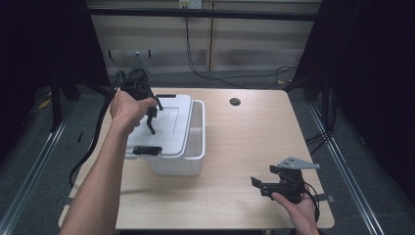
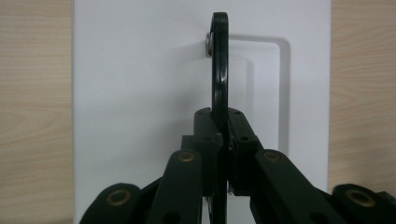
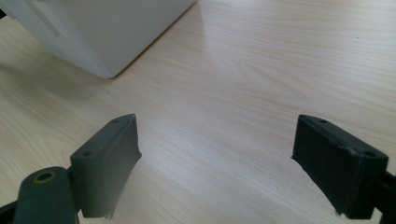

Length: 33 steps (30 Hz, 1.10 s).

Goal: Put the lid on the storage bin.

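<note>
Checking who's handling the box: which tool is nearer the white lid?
Left. The left tool is clamped on the lid's black handle; the right tool sits open, far off.

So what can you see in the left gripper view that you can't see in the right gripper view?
The left gripper view alone has the left gripper shut on the black handle, above the white lid.

The right gripper view alone has the right gripper, open with nothing between its jaws, and a corner of the white box seen from the side.

Both show the wooden table and some white plastic.
</note>
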Each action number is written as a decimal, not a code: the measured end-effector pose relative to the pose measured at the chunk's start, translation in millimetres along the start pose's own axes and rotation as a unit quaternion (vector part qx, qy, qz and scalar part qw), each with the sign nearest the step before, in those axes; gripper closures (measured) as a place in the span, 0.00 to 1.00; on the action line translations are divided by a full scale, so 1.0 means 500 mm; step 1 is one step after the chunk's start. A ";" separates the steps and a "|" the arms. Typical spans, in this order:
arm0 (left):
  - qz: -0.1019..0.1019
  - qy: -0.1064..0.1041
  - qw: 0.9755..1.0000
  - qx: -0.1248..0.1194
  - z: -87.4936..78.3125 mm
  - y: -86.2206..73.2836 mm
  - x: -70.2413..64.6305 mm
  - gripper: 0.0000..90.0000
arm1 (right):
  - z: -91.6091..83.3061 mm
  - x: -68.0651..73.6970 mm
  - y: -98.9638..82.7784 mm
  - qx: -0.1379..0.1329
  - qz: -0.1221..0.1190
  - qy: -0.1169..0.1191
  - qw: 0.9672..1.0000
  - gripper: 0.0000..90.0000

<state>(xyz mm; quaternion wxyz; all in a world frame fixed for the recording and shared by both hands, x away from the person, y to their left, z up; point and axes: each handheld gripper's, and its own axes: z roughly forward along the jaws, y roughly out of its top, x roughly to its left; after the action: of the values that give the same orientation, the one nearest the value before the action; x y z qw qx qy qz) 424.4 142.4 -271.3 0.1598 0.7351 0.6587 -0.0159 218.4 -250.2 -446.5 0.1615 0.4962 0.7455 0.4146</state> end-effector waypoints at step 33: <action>-0.035 -0.004 0.999 -0.021 0.062 0.003 -0.069 0.94 | 0.000 0.000 0.000 0.001 -0.003 0.005 1.000 0.15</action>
<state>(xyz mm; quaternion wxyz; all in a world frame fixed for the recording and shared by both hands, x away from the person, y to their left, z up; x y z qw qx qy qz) 427.0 101.2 -292.6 0.1772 0.7082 0.6833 -0.0099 218.5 -250.0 -446.6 0.1582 0.4915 0.7486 0.4158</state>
